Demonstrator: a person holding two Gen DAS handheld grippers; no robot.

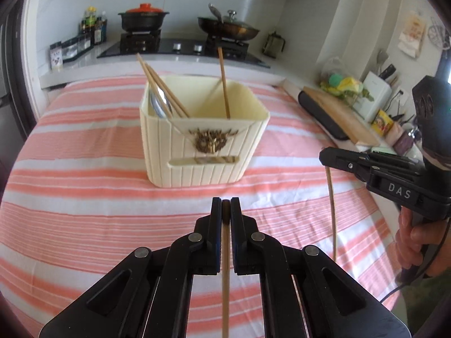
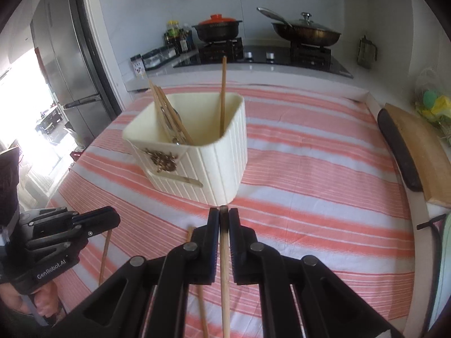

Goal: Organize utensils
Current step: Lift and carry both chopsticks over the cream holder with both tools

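Note:
A cream ribbed utensil holder [image 1: 197,146] stands on the striped cloth; it also shows in the right wrist view [image 2: 203,166]. Inside lean two chopsticks [image 1: 160,87], a metal spoon [image 1: 159,102] and one chopstick [image 1: 224,84] on the right. My left gripper [image 1: 226,211] is shut on a wooden chopstick [image 1: 225,281] just in front of the holder. My right gripper [image 2: 223,219] is shut on another chopstick [image 2: 224,281]; it shows in the left wrist view [image 1: 327,156] with its chopstick [image 1: 332,211] hanging down. Another chopstick [image 2: 200,304] lies on the cloth below.
The pink and white striped cloth [image 1: 84,197] covers the table. A wooden cutting board [image 2: 422,152] lies at the right edge. A stove with a black pot [image 1: 143,18] and a pan [image 1: 228,29] stands behind. A fridge [image 2: 67,70] is at the left.

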